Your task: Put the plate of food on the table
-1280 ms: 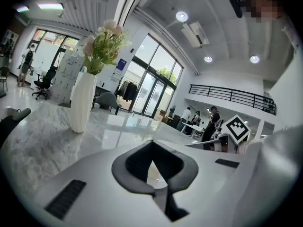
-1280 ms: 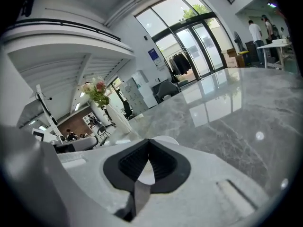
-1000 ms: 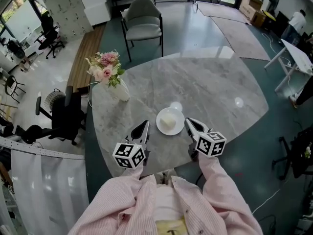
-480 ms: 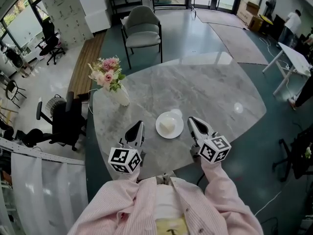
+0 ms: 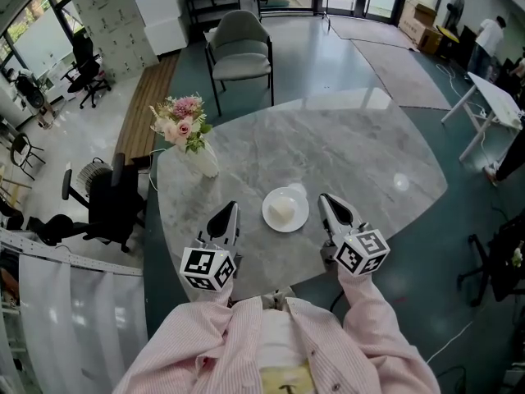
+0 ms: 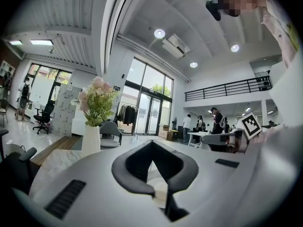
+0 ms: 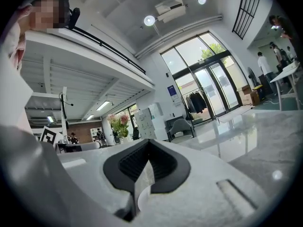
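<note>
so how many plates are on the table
1: the plate sits on the table near its front edge, with food on it. Nothing in view looks able to hide another.

Food on the plate too small for naming; plate mostly behind the left claw in its own view.

vase white, upright, holding pink flowers | grey chair beyond it | black office chair left | white desk far right | rug near desk
</note>
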Available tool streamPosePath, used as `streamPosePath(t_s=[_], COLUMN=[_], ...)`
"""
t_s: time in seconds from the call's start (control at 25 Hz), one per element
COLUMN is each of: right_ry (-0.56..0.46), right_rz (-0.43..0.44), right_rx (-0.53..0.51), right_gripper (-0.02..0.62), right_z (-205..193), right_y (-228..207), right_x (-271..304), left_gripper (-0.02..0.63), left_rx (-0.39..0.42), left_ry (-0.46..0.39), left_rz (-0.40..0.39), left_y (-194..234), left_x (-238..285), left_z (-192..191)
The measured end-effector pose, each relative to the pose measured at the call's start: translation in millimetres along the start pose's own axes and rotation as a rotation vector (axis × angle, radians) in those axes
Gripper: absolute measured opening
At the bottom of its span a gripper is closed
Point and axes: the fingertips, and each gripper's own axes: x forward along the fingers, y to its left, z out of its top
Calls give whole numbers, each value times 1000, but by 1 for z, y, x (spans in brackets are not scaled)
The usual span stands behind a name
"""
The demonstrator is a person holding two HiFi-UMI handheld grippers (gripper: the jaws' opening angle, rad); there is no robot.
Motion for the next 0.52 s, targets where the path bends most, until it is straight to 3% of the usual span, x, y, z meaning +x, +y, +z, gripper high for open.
streamPosePath(t_s=[0.52], right_ry=[-21], right_rz=[-39], right_rx=[-15], right_gripper=[5], right_z=[7], right_y=[-6], right_x=[-3], left_gripper=[-5], left_rx=[19], left_ry=[7], left_rz=[26], left_y=[6], left_x=[-3], left_z=[3])
